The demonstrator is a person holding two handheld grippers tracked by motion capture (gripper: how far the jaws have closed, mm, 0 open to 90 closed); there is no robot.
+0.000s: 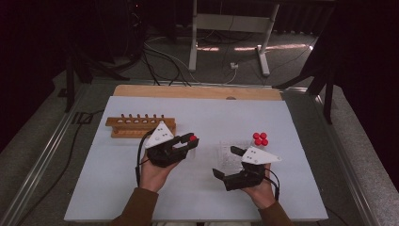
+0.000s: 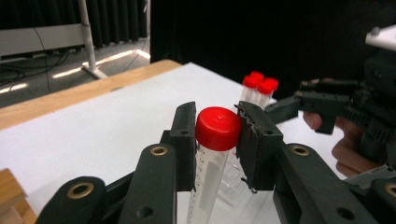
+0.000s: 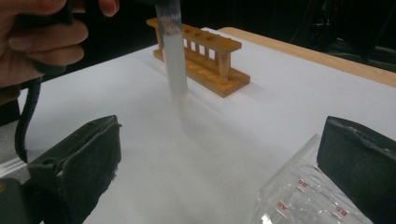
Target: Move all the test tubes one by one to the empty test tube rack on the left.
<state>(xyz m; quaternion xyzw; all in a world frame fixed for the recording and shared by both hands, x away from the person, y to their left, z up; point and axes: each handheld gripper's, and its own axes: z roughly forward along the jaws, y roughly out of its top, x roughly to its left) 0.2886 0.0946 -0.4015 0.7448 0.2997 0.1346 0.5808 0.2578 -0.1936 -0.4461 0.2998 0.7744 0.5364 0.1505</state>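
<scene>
Left tool [image 2: 215, 140]: jaws narrow, pads clamped on the red cap [image 2: 218, 128] of a clear tube [image 2: 208, 184]. The tube hangs from the cap with its long axis near vertical, cap up, tapered end down, clear of the white surface [image 1: 197, 188]. In the right tool view the tube [image 3: 173, 56] descends from the upper edge, its lower end blurred above the sheet.

Right tool [image 1: 227, 163]: jaws wide, nothing between the pads; no earlier picture shows their travel. Its left pad [image 3: 86, 154] and right pad [image 3: 362, 161] stand well apart with bare sheet between them.

Surroundings. A clear plastic rack [image 3: 308, 196] with red lettering lies just beside the right pad of the right tool; in the high view this rack [image 1: 229, 153] sits just ahead of that tool. Three more red-capped tubes [image 1: 260, 138] stand at its far corner, and from the left tool they [image 2: 258, 88] appear just beyond the held cap. A wooden rack [image 1: 140, 125] with a row of holes stands just beyond the left tool, on its far side from the right tool; seen from the right tool it [image 3: 205, 56] lies behind the hanging tube. Between the hanging tube and the wooden rack nothing intervenes. The right tool, held in a hand [image 2: 348, 149], stands to the right of the left tool's jaws.
</scene>
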